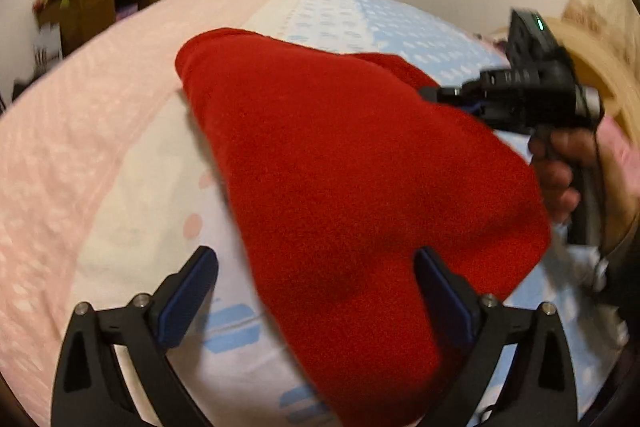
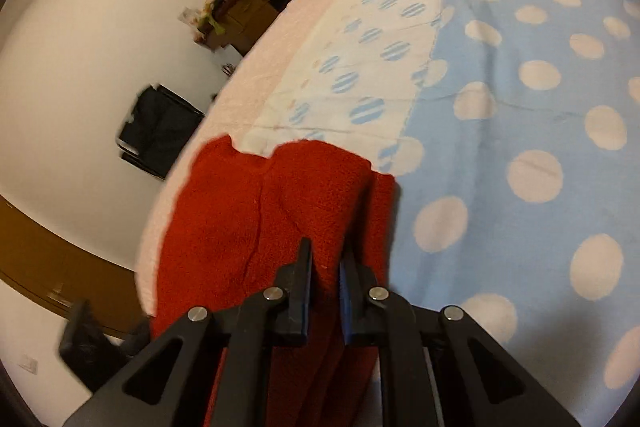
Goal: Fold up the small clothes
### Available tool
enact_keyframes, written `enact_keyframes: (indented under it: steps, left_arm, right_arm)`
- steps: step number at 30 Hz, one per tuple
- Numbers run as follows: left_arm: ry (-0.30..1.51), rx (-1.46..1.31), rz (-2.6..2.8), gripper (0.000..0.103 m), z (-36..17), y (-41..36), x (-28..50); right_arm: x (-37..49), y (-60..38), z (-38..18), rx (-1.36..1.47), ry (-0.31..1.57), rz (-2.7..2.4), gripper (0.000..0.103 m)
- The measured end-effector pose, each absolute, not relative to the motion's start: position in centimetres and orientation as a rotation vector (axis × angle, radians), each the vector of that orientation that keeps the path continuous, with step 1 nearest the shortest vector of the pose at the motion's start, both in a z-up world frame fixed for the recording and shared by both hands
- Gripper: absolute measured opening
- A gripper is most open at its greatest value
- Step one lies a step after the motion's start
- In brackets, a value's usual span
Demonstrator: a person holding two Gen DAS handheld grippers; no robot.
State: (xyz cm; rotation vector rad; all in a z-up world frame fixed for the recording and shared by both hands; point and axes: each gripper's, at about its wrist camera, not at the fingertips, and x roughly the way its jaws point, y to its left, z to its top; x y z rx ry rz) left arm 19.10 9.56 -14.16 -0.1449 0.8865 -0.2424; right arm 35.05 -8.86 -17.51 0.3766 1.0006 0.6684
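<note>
Red fleecy garment (image 1: 340, 163), thick and fuzzy, doubled over in soft folds, lying on the bed (image 1: 80, 155) across the white dotted strip of the cover, between its pink edge and the blue polka-dot part. No readable writing or label. Left gripper (image 1: 316, 291) spread wide, released, fingers (image 1: 188, 295) either side of the garment's near end, pressing nothing. Right gripper (image 2: 325, 287) clenched on a fold of the garment, cloth pinched between its fingers (image 2: 302, 291).
</note>
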Motion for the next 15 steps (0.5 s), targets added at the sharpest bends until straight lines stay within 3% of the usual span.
enact_keyframes:
  steps: [5, 12, 13, 14, 15]
  left_arm:
    - [0.878, -0.126, -0.194, 0.101, -13.0, 10.1, 19.3]
    - [0.815, -0.123, -0.125, 0.101, -10.8, 10.5, 19.9]
    - [0.828, -0.112, -0.108, 0.101, -11.0, 10.4, 20.5]
    - [0.836, -0.101, -0.098, 0.101, -11.3, 10.2, 20.9]
    - [0.843, -0.092, -0.092, 0.101, -11.7, 10.0, 21.1]
  right_arm:
    - [34.5, -8.8, -17.0, 0.327, 0.994, 0.641, 0.017]
    - [29.9, -5.7, -10.2, 0.147, 0.769, 0.651, 0.021]
    - [29.2, -5.0, -10.1, 0.133, 0.763, 0.686, 0.033]
    - [28.6, -4.2, -10.3, 0.115, 0.768, 0.721, 0.053]
    - [28.1, -3.2, -11.2, 0.087, 0.797, 0.741, 0.059]
